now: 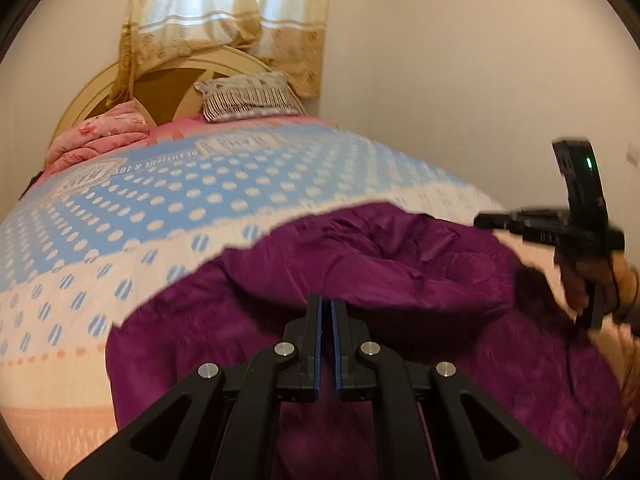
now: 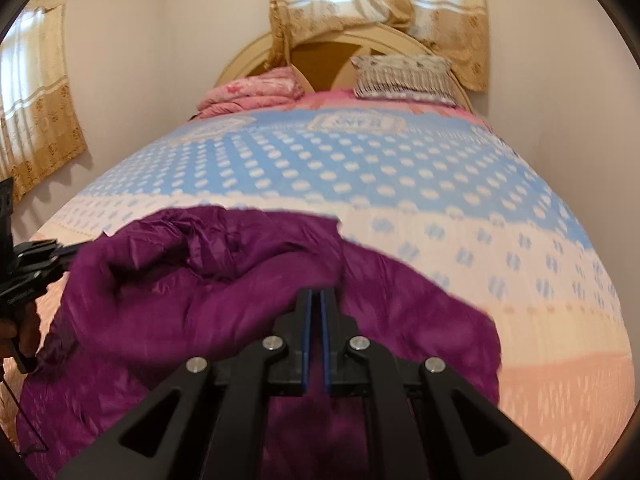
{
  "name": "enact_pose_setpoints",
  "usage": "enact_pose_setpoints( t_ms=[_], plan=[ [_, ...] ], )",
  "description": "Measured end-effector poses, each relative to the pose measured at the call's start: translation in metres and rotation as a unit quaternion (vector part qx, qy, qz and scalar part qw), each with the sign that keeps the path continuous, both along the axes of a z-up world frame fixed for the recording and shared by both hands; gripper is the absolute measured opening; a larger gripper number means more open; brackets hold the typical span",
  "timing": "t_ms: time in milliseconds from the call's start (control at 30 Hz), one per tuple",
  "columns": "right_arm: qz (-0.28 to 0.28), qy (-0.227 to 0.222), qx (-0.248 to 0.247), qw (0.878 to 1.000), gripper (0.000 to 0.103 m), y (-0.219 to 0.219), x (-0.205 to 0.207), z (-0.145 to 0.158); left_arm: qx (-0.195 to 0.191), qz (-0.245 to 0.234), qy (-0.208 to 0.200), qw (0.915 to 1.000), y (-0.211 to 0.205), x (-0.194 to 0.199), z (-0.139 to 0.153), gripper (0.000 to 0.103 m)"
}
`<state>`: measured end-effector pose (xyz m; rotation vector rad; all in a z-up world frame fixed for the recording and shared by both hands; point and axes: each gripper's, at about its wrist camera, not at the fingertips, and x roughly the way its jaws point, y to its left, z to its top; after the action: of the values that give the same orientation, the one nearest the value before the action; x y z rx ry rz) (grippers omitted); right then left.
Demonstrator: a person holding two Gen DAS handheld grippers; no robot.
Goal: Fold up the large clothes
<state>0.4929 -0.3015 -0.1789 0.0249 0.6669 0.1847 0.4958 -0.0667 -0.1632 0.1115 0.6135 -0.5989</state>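
Note:
A large purple garment [image 1: 360, 272] lies crumpled on the near end of the bed, also in the right wrist view [image 2: 192, 280]. My left gripper [image 1: 330, 304] hovers over the garment's near part, jaws nearly together with nothing between the pads. My right gripper [image 2: 319, 296] hovers over the garment's right half, jaws likewise almost closed and empty. The right gripper also shows at the right edge of the left wrist view [image 1: 568, 224], held in a hand. The left gripper shows at the left edge of the right wrist view [image 2: 28, 264].
The bed has a blue, white and peach dotted cover [image 2: 360, 172]. A folded pink quilt [image 2: 252, 94] and a patterned pillow [image 2: 404, 76] lie at the cream headboard [image 1: 100, 92]. Curtains [image 2: 380, 0] hang behind; walls close in on both sides.

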Motion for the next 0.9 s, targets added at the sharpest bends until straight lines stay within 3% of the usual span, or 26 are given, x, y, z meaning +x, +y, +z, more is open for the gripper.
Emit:
enact_pose_setpoints(
  t_ms=[100,167,200,233,267,300,333,400,467,500,567,600,700,900],
  plan=[
    [0.008,0.030,0.011,0.999,0.007,-0.005,-0.007,-0.007,0.046,-0.010,-0.009,0.9989,-0.007,-0.019,-0.007,0.004],
    [0.015,0.053,0.026,0.998,0.014,-0.006,-0.009,-0.008,0.073,-0.002,-0.016,0.9972,-0.007,-0.026,-0.010,0.005],
    [0.017,0.056,0.034,0.998,0.032,-0.006,-0.011,-0.007,0.075,-0.001,-0.017,0.9971,-0.005,-0.029,-0.010,0.008],
    [0.019,0.054,0.042,0.997,0.065,-0.004,-0.014,-0.005,0.075,0.004,-0.018,0.9970,-0.003,-0.030,-0.009,0.018],
    [0.021,0.049,0.051,0.997,0.079,-0.002,-0.017,-0.001,0.075,0.017,-0.021,0.9968,0.000,-0.029,-0.007,0.027],
    [0.026,0.039,0.066,0.997,0.085,0.000,-0.021,0.005,0.074,0.031,-0.025,0.9965,0.003,-0.028,-0.005,0.057],
    [0.032,0.039,0.075,0.996,0.084,0.003,-0.021,0.008,0.064,0.054,-0.036,0.9959,0.009,-0.028,-0.001,0.083],
    [0.029,0.050,0.102,0.993,0.083,0.008,-0.015,0.012,0.018,0.094,-0.059,0.9937,0.023,-0.031,0.010,0.095],
    [0.030,0.070,0.146,0.986,0.082,0.010,-0.007,0.007,-0.007,0.113,-0.046,0.9925,0.027,-0.024,0.015,0.096],
    [0.029,0.085,0.166,0.982,0.075,0.013,0.001,0.002,-0.013,0.117,-0.034,0.9924,0.025,-0.020,0.016,0.096],
    [0.017,0.127,0.187,0.974,0.042,0.021,0.017,-0.014,-0.018,0.129,-0.017,0.9914,0.017,-0.011,0.016,0.096],
    [0.015,0.137,0.190,0.972,0.015,0.024,0.018,-0.019,-0.020,0.126,-0.010,0.9917,0.012,-0.009,0.016,0.096],
    [0.022,0.136,0.171,0.976,0.012,0.037,0.003,-0.022,-0.023,0.110,-0.007,0.9937,0.001,-0.015,0.017,0.096],
    [0.044,0.153,0.135,0.978,0.010,0.036,-0.031,-0.030,0.013,0.078,0.005,0.9968,-0.009,-0.028,0.000,0.096]
  ],
)
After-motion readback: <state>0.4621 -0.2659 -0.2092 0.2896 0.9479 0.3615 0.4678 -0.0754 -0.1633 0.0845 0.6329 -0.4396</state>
